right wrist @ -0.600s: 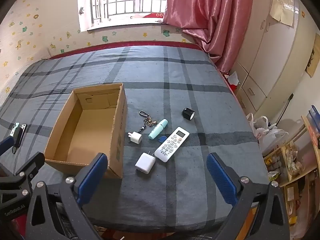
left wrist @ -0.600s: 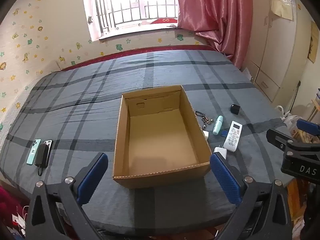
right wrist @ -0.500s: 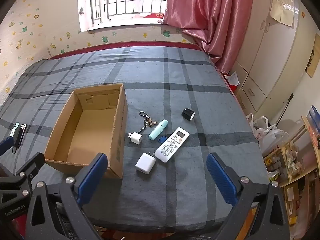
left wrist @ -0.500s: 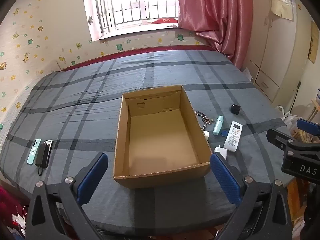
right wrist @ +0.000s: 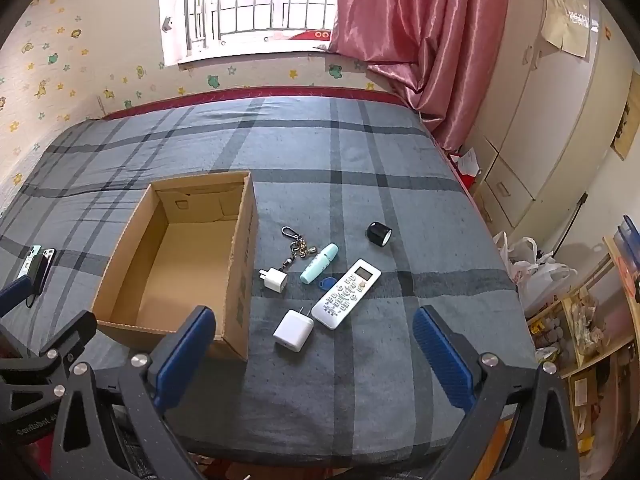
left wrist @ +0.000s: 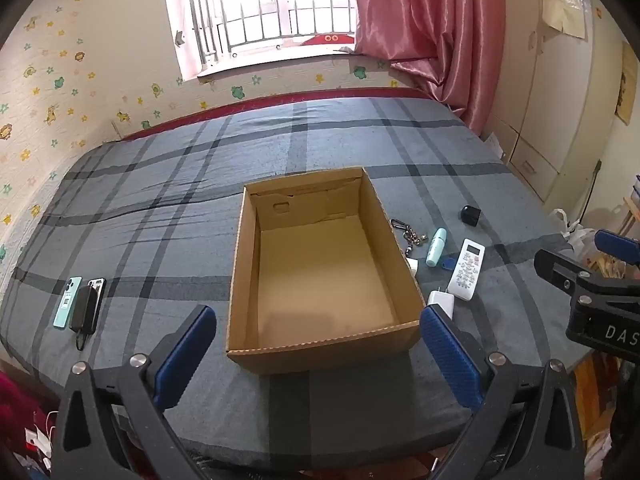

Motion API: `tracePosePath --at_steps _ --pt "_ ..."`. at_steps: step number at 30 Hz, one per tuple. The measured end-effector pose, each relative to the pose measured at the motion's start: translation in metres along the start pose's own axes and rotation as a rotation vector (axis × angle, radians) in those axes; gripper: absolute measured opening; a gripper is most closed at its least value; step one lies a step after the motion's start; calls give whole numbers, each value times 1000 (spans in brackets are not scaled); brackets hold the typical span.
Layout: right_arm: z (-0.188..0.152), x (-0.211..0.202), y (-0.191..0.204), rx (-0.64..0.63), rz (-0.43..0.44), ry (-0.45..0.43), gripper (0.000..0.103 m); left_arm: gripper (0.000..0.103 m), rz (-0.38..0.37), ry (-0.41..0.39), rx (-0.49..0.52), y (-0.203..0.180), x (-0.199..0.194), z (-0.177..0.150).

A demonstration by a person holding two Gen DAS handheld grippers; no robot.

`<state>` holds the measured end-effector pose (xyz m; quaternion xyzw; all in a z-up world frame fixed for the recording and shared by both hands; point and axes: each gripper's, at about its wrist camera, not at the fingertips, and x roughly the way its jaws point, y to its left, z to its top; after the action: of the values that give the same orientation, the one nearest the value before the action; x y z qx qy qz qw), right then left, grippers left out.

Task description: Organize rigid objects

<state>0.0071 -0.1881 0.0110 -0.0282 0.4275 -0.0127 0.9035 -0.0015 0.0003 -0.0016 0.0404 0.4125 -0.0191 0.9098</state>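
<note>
**Both grippers wide open above a bed, box empty**

An open brown cardboard box [left wrist: 324,268] sits on a bed covered in grey plaid cloth [left wrist: 180,184], with nothing inside it. The left gripper [left wrist: 320,356] hangs over the near edge of the bed, its blue-padded jaws spread wide and empty, framing the box's near wall. The right gripper [right wrist: 316,354] is likewise spread wide with nothing between its pads.

To the right of the box lies a loose cluster: a large white square charger [right wrist: 293,331] nearest the camera, a small white plug adapter [right wrist: 274,279] just beside the box wall, a white remote control [right wrist: 346,293], a mint-green tube [right wrist: 319,263], a blue key fob [right wrist: 323,283] between tube and remote, a metal keychain [right wrist: 295,245], and a small black cylinder [right wrist: 378,234] farther off.

Well apart, on the box's left, a mint-green phone [left wrist: 67,302], a black power bank [left wrist: 83,309] and a dark phone [left wrist: 96,286] lie together.
</note>
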Motion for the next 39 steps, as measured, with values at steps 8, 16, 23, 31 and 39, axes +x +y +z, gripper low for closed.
tracePosePath --at_steps 8,16,23,31,39 --pt "1 0 0 -6 9 -2 101 103 1 2 2 0 -1 1" --pt "3 -2 0 -13 17 -3 101 103 5 2 5 2 1 1" --pt "4 -1 0 -13 16 -7 101 103 9 -1 8 0 2 1" --pt "4 -1 0 -15 20 -7 101 103 12 0 9 0 2 2" --pt "5 0 -1 -12 23 -9 101 103 13 5 6 -1 5 2"
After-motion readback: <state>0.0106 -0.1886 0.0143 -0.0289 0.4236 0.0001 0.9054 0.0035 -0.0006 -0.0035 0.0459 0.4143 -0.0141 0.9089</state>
